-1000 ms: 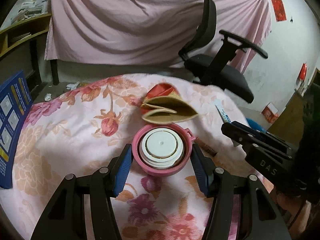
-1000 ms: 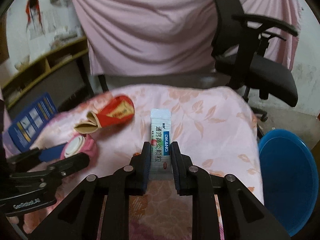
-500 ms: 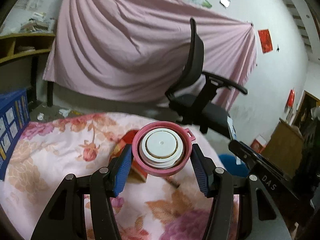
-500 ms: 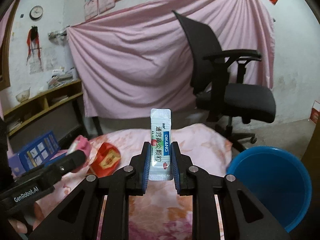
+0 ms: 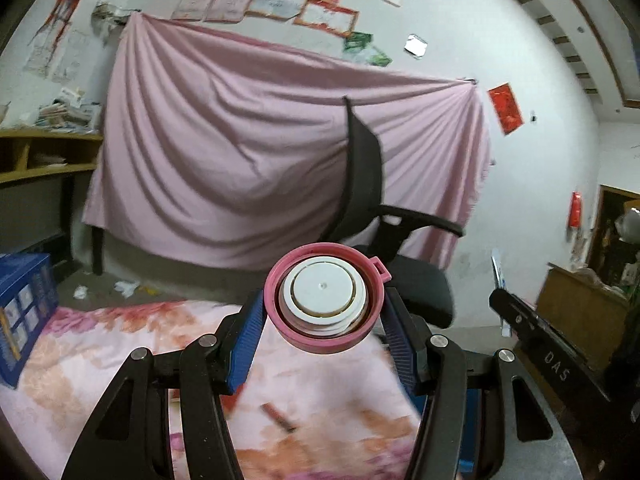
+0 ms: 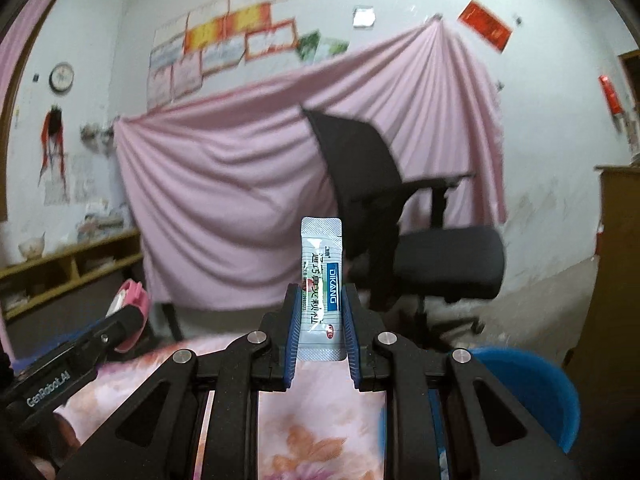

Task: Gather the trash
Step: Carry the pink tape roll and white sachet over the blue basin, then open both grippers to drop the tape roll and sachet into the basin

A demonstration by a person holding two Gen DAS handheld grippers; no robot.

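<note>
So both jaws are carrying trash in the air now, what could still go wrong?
The pink lid is round and pinched only at its rim, so it could slip out and drop onto the floral cloth. The thin sachet might slide free. The blue bin sits low to the right; a careless release could miss it.

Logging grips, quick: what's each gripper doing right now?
Left gripper: shut on the round pink plastic lid.
Right gripper: shut on the white-and-blue foil sachet.
</note>
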